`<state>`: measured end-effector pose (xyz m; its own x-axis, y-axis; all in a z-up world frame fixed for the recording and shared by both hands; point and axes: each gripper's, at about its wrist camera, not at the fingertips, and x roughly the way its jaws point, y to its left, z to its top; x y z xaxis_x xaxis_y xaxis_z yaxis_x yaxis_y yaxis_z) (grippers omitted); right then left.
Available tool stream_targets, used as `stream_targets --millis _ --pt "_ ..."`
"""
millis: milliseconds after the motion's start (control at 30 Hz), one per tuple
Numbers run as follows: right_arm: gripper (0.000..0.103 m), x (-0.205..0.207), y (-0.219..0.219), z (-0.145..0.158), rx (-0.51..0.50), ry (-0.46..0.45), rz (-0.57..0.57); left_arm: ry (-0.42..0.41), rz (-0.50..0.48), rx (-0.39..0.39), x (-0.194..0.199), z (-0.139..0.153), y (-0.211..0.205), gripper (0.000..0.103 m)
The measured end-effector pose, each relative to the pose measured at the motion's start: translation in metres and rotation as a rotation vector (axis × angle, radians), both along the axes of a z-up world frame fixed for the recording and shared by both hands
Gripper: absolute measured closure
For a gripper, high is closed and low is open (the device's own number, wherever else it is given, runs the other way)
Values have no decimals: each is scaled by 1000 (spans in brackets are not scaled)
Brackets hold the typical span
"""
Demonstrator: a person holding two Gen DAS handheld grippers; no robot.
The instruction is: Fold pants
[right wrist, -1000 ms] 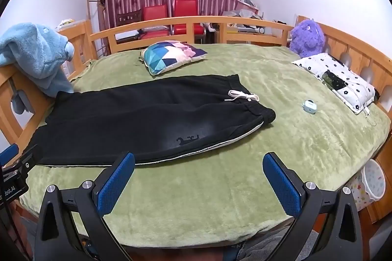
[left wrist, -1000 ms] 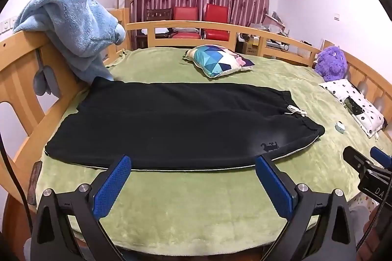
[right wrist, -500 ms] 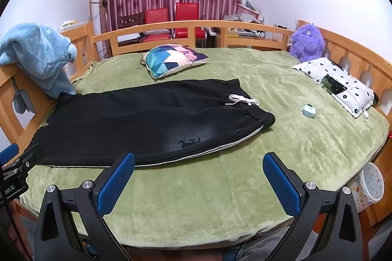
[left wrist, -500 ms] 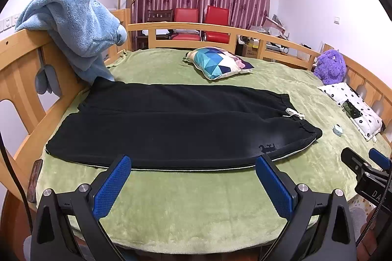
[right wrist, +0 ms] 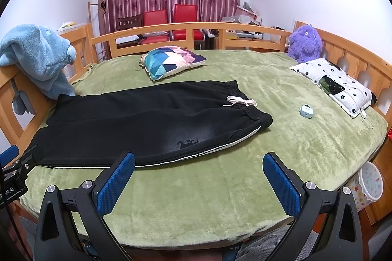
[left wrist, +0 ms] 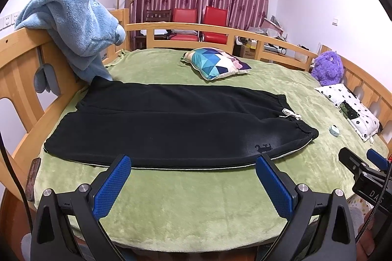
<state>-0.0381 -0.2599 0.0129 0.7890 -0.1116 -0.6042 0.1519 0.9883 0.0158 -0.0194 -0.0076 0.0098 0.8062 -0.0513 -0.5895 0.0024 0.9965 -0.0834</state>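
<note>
Black pants (left wrist: pixel 171 126) (right wrist: pixel 147 121) lie flat across the green blanket (left wrist: pixel 196 199), legs side by side, leg ends at the left. The waistband with its white drawstring (right wrist: pixel 241 101) is at the right. A white stripe runs along the near edge. My left gripper (left wrist: pixel 192 160) hovers open just short of that near edge, nothing between its blue pads. My right gripper (right wrist: pixel 199 156) is open too, near the front of the bed by the waist end, and holds nothing. Each gripper shows at the edge of the other's view.
A geometric-print pillow (right wrist: pixel 171 61) lies behind the pants. A small pale-blue case (right wrist: pixel 306 111) and a black-and-white flower-print pillow (right wrist: pixel 338 84) sit at the right, a purple plush (right wrist: pixel 305 43) beyond. A blue fleece (left wrist: pixel 71 25) hangs on the wooden rail at the left.
Both grippers have risen slightly and tilted, so the pants sit a little lower in both views. The pants have not moved and both grippers stay open.
</note>
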Motion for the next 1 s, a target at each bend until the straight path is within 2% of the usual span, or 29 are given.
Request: stream_targets --millis 1000 --pt "1 -10 0 10 -5 -5 -11 -10 -8 -5 -9 5 -6 1"
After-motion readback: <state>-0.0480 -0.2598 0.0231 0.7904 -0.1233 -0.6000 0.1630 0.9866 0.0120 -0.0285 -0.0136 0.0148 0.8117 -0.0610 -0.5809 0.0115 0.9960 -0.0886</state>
